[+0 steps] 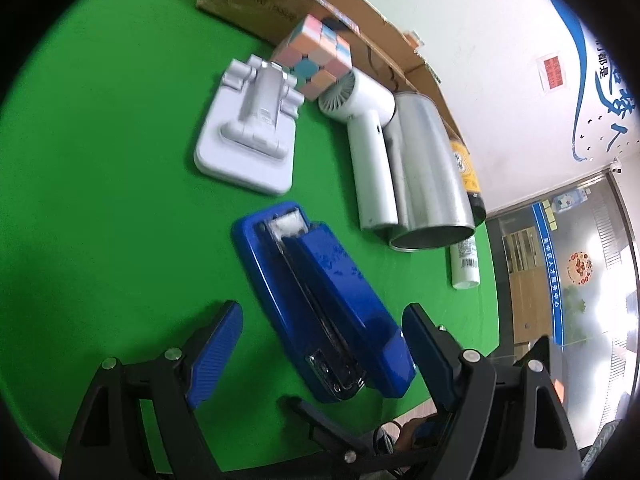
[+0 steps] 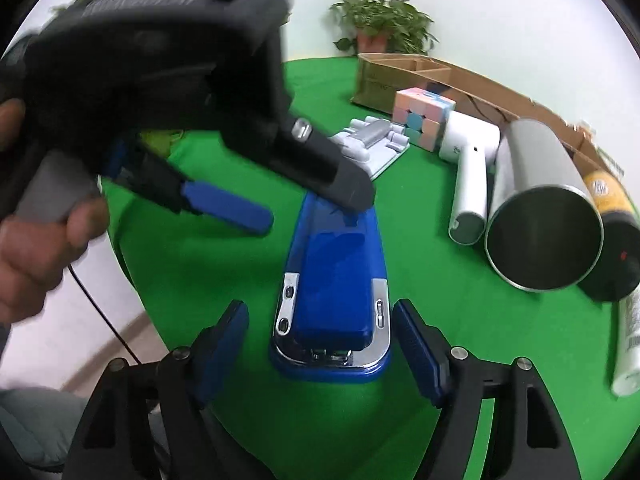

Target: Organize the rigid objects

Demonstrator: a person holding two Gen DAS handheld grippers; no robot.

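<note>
One blue stapler (image 2: 334,280) on the green surface (image 2: 224,264) — between two claws.
Left claw (image 1: 322,354) and right claw (image 2: 320,342) both gape around it, pads clear — gripping nothing.

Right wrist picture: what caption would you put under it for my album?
Two open claws, right and left, straddle a blue stapler on a green table.

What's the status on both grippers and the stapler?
Left gripper and right gripper: jaws open, straddling opposite ends of the blue stapler. Stapler flat on green table, not gripped. Nothing in the way; steel cup clear to the side.
</note>
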